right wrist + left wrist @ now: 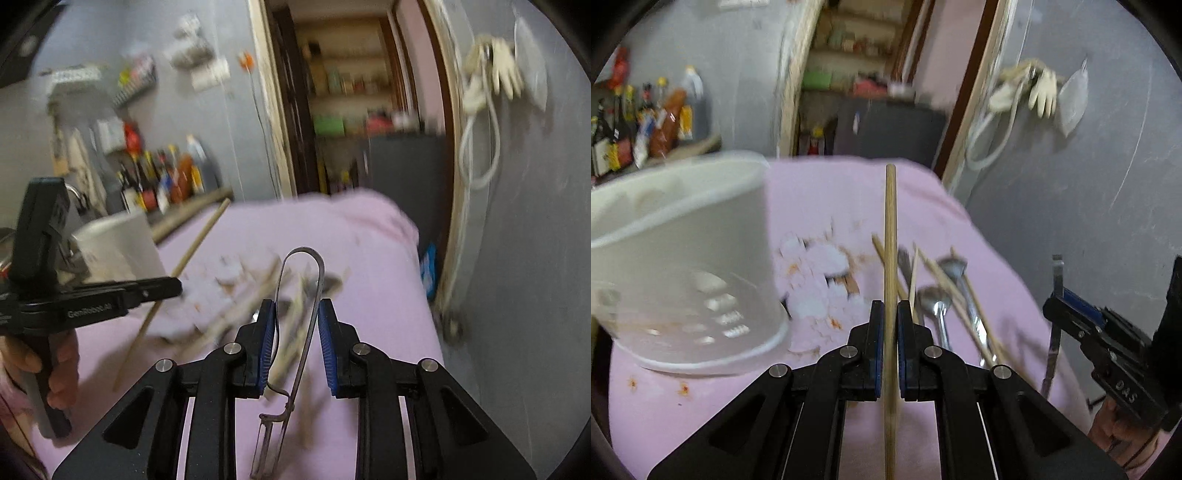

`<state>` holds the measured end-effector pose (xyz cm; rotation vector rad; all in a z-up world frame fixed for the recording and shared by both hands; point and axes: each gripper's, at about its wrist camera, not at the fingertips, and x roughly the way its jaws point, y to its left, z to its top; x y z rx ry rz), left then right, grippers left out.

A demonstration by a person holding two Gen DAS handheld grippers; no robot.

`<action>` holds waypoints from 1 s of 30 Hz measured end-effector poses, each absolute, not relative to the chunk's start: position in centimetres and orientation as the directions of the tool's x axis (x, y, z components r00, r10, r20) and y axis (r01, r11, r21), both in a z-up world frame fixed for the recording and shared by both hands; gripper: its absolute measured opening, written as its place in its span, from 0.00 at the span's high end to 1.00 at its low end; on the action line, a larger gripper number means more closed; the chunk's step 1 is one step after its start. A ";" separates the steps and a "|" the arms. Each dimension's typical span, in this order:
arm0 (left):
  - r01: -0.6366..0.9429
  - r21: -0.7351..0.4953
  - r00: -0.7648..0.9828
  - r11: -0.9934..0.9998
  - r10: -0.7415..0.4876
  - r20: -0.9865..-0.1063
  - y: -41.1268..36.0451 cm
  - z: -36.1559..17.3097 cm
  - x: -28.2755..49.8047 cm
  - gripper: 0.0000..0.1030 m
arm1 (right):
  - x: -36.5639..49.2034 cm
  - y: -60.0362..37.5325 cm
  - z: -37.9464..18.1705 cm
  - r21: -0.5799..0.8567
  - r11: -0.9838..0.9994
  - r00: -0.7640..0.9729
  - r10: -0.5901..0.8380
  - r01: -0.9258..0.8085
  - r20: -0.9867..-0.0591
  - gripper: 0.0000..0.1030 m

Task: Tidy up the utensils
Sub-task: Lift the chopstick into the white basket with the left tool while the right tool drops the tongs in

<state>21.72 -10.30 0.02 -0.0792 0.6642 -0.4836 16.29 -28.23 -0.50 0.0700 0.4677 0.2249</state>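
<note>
My left gripper (890,314) is shut on a wooden chopstick (890,229), held upright above the pink cloth; the chopstick also shows in the right wrist view (192,251). A white perforated utensil holder (683,266) stands to its left. A pile of spoons (938,302) and chopsticks (945,284) lies on the cloth to its right. My right gripper (297,325) holds a metal peeler (295,332) by its wire loop handle between its blue pads, with a gap at the right pad. It also shows in the left wrist view (1082,325).
The pink cloth (827,199) with a floral print covers the table. Sauce bottles (642,122) stand on a shelf at the back left. A grey wall (1071,206) with hanging gloves (1041,92) is to the right. An open doorway (351,110) is behind.
</note>
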 end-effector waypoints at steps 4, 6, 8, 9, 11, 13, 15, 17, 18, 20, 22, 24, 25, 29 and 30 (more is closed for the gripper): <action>0.389 -0.229 0.777 0.892 -0.451 -0.438 -8.6 2.7 20.1 0.96 | 15.6 -26.5 1.8 0.085 0.969 0.923 0.247 -0.232 -0.297 0.80; 0.378 -0.224 0.823 0.898 -0.437 -0.363 -7.8 4.0 19.8 0.96 | 15.7 -25.9 3.0 0.071 0.966 0.935 0.257 -0.248 -0.244 0.80; 0.364 -0.224 0.855 0.904 -0.419 -0.306 -7.1 5.3 19.4 0.96 | 16.1 -24.9 4.7 0.059 0.961 0.943 0.278 -0.272 -0.181 0.80; 0.356 -0.234 0.867 0.905 -0.413 -0.278 -6.3 6.2 19.3 0.96 | 16.2 -24.5 5.3 0.057 0.958 0.944 0.288 -0.282 -0.158 0.80; 0.338 -0.244 0.890 0.909 -0.393 -0.231 -4.9 7.8 19.3 0.96 | 16.8 -23.3 6.8 0.057 0.948 0.942 0.319 -0.314 -0.106 0.80; 0.309 -0.259 0.915 0.915 -0.360 -0.183 -2.8 9.3 19.4 0.96 | 17.6 -21.8 8.2 0.056 0.936 0.934 0.351 -0.348 -0.063 0.80; 0.278 -0.282 0.933 0.918 -0.328 -0.150 -0.3 10.9 20.1 0.96 | 18.2 -20.4 9.0 0.055 0.925 0.925 0.379 -0.376 -0.039 0.80; 0.244 -0.307 0.948 0.920 -0.293 -0.123 2.0 12.1 20.7 0.96 | 19.5 -18.8 10.1 0.068 0.904 0.906 0.424 -0.422 -0.018 0.80; 0.218 -0.319 0.958 0.922 -0.264 -0.110 3.3 12.4 21.3 0.96 | 19.8 -18.3 10.4 0.073 0.896 0.898 0.440 -0.438 -0.011 0.80; 0.178 -0.342 0.969 0.923 -0.224 -0.101 5.8 12.7 22.3 0.96 | 20.9 -16.7 11.1 0.090 0.875 0.879 0.478 -0.476 0.003 0.80; 0.131 -0.361 0.978 0.923 -0.180 -0.105 8.1 13.0 23.5 0.96 | 21.8 -15.4 11.5 0.103 0.859 0.864 0.504 -0.501 0.006 0.80; 0.097 -0.371 0.984 0.923 -0.145 -0.104 9.7 12.5 24.3 0.96 | 22.7 -13.9 11.6 0.105 0.851 0.856 0.517 -0.515 0.005 0.80; 0.082 -0.376 0.986 0.923 -0.130 -0.102 10.5 12.2 24.8 0.96 | 23.2 -13.3 11.5 0.098 0.851 0.855 0.519 -0.517 0.000 0.80; 0.027 -0.390 0.992 0.920 -0.073 -0.102 12.2 10.3 26.4 0.96 | 24.8 -11.3 9.9 0.083 0.853 0.853 0.519 -0.515 -0.053 0.80; 0.021 -0.396 0.992 0.918 -0.069 -0.105 12.5 9.9 26.6 0.96 | 25.1 -11.1 9.6 0.084 0.854 0.852 0.518 -0.513 -0.068 0.80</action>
